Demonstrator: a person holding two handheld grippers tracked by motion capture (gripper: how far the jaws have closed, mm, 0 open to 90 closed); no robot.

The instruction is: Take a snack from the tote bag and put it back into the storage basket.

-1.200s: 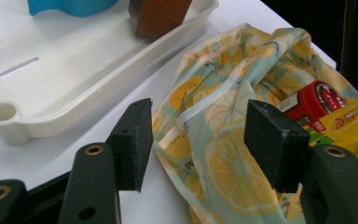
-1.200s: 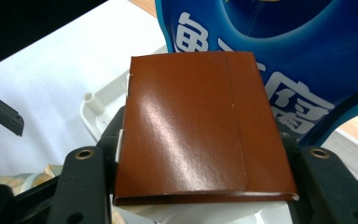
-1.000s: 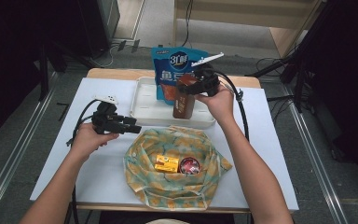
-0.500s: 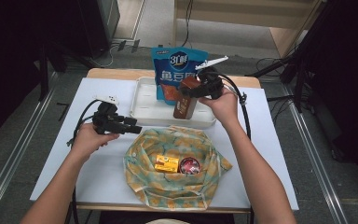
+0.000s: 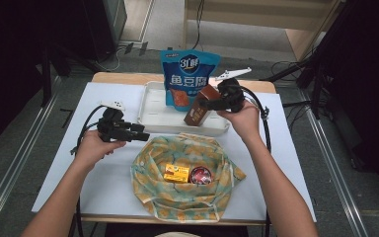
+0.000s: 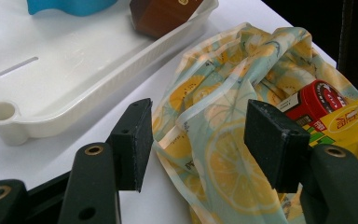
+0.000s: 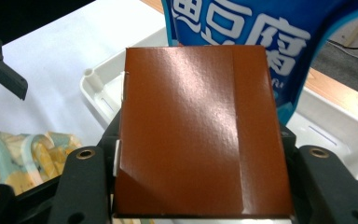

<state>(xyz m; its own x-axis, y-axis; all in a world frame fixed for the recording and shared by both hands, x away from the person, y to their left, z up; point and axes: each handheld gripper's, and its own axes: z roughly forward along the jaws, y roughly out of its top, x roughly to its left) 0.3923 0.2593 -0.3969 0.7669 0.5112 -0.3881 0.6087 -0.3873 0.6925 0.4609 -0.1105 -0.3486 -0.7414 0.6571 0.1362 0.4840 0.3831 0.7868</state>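
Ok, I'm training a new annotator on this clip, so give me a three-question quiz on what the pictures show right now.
1. True or false: the right gripper is shut on the brown carton.
2. What lies in the lemon-print cloth bag? A) a blue pouch B) a yellow box and a red-lidded tin C) nothing
3. Fill in: the blue pouch stands in the white ____.

Key: 1 true. 2 B: the yellow box and the red-lidded tin. 3 tray. The left gripper is open beside the bag.
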